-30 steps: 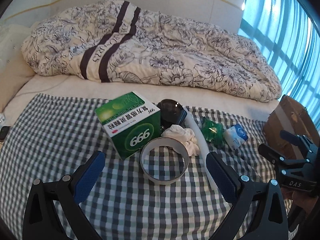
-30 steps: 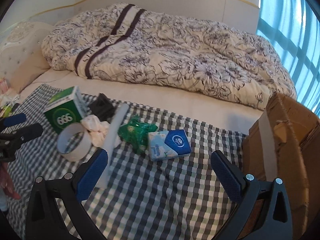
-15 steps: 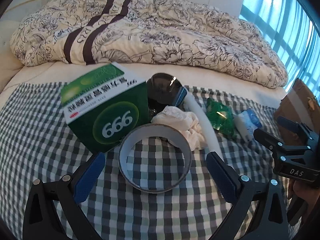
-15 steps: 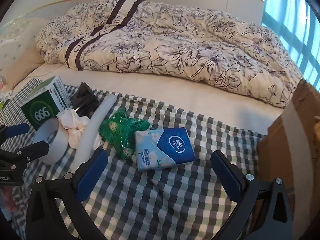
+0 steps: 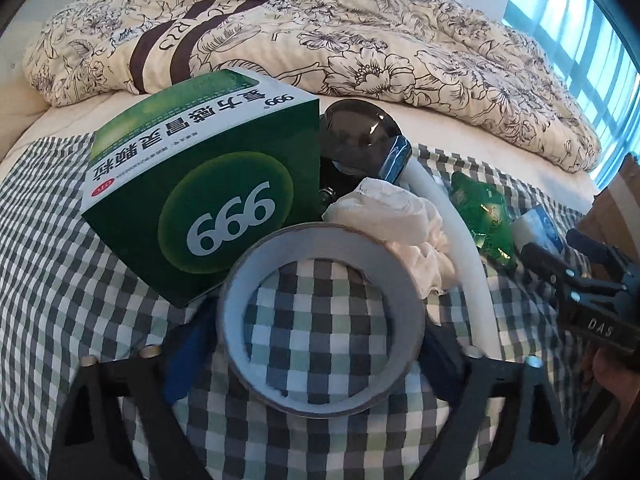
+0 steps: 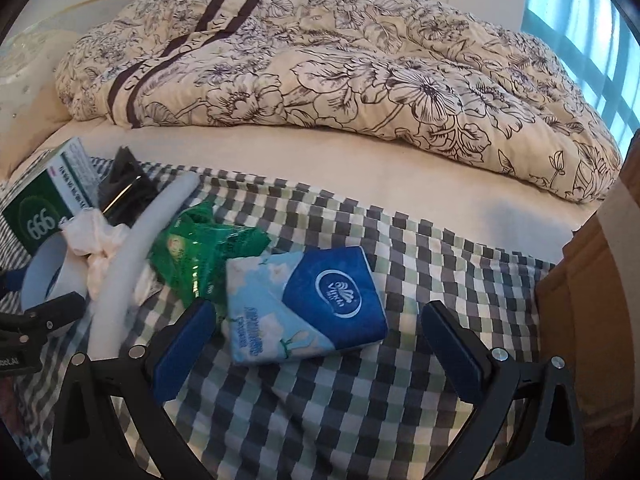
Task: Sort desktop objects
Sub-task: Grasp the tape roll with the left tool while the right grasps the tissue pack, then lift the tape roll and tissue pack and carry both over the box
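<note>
While spread apart, left hand-held gripper [image 5: 312,350] straddles grey tape ring [image 5: 320,322] | green "999" cardboard box [image 5: 208,184] touches ring | right hand-held gripper [image 6: 316,344] apart, blue tissue pack [image 6: 308,304] between fingers

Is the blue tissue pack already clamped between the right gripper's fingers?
No, the right gripper is open, its blue pads apart on either side of the tissue pack, which lies flat on the checkered cloth.

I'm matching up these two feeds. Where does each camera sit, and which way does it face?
Left wrist: on the left tongs, facing the bed over the tape roll between open fingers; right tongs at right.
Right wrist: on the right tongs, open, facing the tissue pack; left tongs at left edge.
Shared: green box, white tube, quilt.
</note>
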A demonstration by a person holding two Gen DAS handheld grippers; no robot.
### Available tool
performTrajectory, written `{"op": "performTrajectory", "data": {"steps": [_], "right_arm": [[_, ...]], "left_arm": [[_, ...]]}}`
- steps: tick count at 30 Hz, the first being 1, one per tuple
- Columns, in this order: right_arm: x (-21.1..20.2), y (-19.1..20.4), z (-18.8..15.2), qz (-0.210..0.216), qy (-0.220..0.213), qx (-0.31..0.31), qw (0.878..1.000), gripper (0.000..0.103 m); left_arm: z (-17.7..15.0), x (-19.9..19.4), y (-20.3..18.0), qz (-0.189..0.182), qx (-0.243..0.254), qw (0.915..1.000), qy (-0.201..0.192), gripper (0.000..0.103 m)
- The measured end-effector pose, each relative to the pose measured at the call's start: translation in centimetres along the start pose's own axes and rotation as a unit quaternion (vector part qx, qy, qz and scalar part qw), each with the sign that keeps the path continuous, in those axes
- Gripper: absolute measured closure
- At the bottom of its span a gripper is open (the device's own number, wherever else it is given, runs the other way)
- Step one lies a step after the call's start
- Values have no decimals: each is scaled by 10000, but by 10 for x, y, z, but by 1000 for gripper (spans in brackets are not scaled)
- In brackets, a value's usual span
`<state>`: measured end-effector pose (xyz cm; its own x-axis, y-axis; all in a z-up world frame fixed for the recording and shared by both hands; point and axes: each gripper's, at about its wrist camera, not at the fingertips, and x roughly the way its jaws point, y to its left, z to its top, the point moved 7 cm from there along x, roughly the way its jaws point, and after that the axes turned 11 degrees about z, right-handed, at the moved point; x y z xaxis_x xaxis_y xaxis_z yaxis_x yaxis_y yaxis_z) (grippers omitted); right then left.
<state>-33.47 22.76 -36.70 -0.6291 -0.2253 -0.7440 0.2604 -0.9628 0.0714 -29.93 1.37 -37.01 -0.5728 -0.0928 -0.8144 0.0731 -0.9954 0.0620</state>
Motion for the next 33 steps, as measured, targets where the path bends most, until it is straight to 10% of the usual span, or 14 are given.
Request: {"op": "performTrajectory", "data": {"steps": [5,8,33], "right_arm": [[2,3,0,71,16,-102,9999,3],[3,9,-1,64,102,-240,9996,28],[-94,52,15,314,-335,-310,9985,29]], "left_arm": [[0,-2,1,-29,-28,10000,-37,20],[0,-3,1,-52,-31,10000,-31,20],[19,-100,19,-98,-160,9978,-639,20]]}}
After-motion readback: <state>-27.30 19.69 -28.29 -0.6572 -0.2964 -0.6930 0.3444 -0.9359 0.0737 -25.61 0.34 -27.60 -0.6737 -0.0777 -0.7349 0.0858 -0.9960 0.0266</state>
